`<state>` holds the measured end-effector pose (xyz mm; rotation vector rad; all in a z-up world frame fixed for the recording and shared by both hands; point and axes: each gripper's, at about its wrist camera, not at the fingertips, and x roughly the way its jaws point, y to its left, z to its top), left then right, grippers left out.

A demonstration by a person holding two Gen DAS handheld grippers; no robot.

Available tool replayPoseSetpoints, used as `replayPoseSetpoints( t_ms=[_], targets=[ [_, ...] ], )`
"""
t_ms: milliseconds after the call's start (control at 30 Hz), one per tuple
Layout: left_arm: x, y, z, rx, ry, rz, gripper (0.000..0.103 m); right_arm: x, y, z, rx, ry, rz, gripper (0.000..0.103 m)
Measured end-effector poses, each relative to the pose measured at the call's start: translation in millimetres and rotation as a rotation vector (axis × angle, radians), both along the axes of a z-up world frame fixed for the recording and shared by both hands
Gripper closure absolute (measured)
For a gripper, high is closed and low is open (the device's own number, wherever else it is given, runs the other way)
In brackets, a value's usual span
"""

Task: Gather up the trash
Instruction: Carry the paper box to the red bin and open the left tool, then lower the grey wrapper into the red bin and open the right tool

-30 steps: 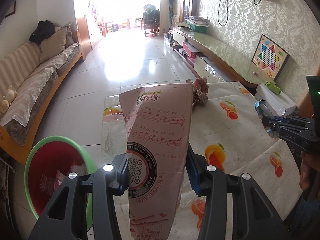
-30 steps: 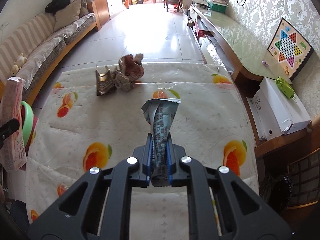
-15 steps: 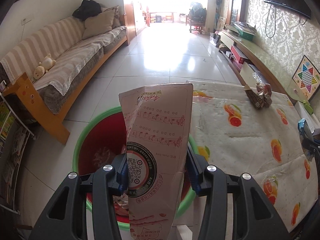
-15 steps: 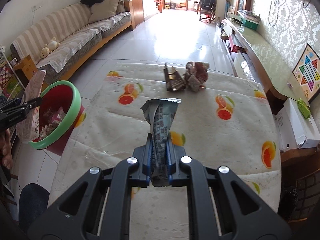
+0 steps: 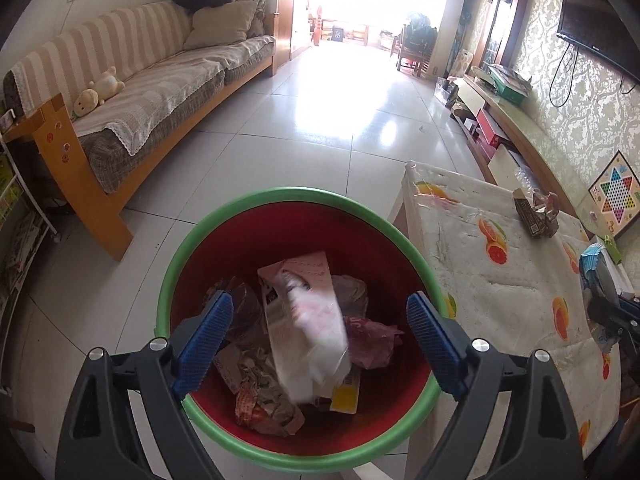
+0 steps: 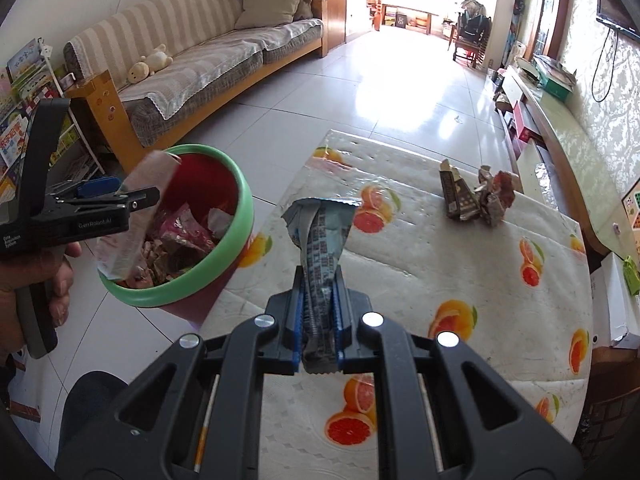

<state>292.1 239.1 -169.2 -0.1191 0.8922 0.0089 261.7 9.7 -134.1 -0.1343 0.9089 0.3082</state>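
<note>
My left gripper (image 5: 318, 312) hangs over the red bin with the green rim (image 5: 280, 196), its jaws opening wide. The pink paper bag (image 5: 308, 332) is blurred and free of the pads, dropping onto the several crumpled wrappers in the bin. In the right wrist view the bag (image 6: 132, 216) falls beside the left gripper (image 6: 128, 194) at the bin's rim (image 6: 240, 216). My right gripper (image 6: 318, 280) is shut on a blue-grey foil wrapper (image 6: 324, 232) above the table's left part. A brown carton (image 6: 458, 196) and a crumpled wrapper (image 6: 494, 194) lie at the table's far side.
The table (image 6: 440, 248) has an orange-print cloth and stands right of the bin. A striped sofa (image 5: 160, 92) runs along the left wall, a book rack (image 6: 24, 92) near its end. A white box (image 6: 612, 304) and a low bench (image 5: 516, 128) are on the right.
The left gripper swung left from the table to above the bin, then opened and let the pink bag go. The right gripper carried its wrapper left toward the bin.
</note>
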Motion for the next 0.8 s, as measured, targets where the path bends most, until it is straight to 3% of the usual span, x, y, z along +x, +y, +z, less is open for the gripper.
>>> replayPoseSetpoints(
  t_ms=[200,467,800],
  targets=[
    [-23.1,17.4,6.1,-0.034,-0.046,0.035,0.014,7.5,25.9,3.7,0.0,-0.008,0.037,0.091],
    [-54.7,34.7,27.8,-0.014,-0.131,0.117,0.01,18.0,77.9,9.3,0.037,-0.024,0.142,0.091],
    [-86.0,66.0,21.7,0.009,-0.125,0.167,0.01,44.3,158.6,-8.4,0.02,0.021,0.261,0.091]
  ],
)
